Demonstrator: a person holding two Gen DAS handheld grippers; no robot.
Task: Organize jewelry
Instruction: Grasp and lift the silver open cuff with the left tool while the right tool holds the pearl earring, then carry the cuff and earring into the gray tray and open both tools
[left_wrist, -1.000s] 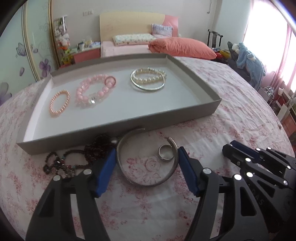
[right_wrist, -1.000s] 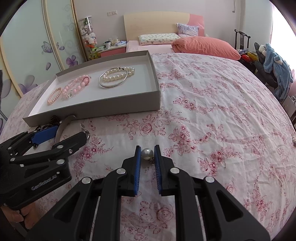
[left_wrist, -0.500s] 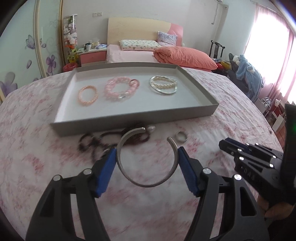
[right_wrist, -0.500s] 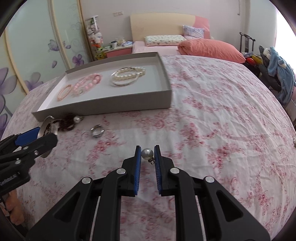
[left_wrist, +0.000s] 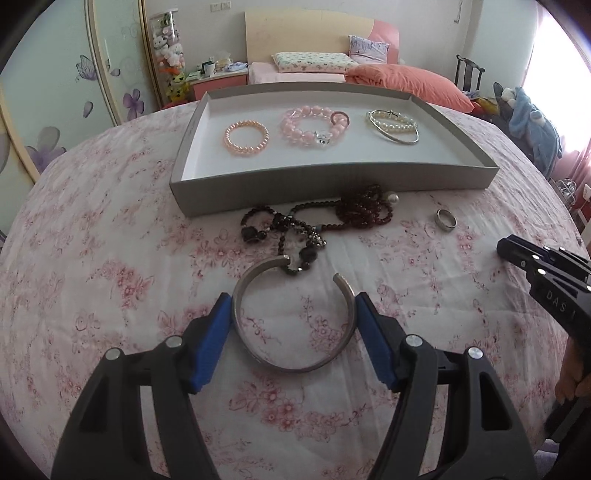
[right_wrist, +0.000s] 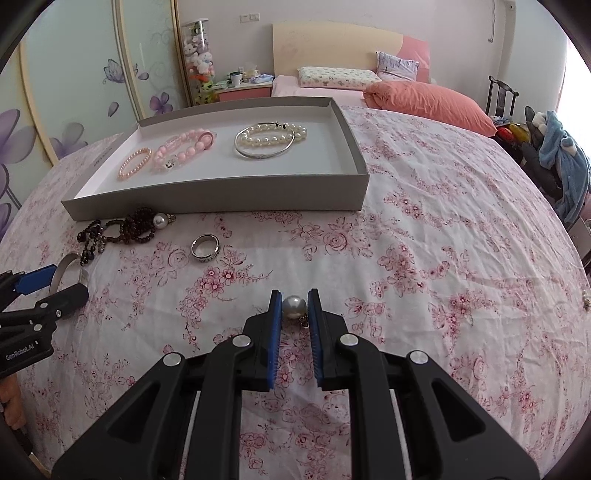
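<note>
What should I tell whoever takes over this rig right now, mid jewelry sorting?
Left claw: shut on the open silver cuff, held above the bedspread.
Right claw: shut on a pearl earring.
In the tray: peach bead bracelet, pink bead bracelet, white pearl bracelet with a silver bangle.
Left on the bedspread in front of the tray: dark bead strands, a second pearl piece, silver ring.
To do: place the cuff and earring in the tray, then fetch the rest.
</note>
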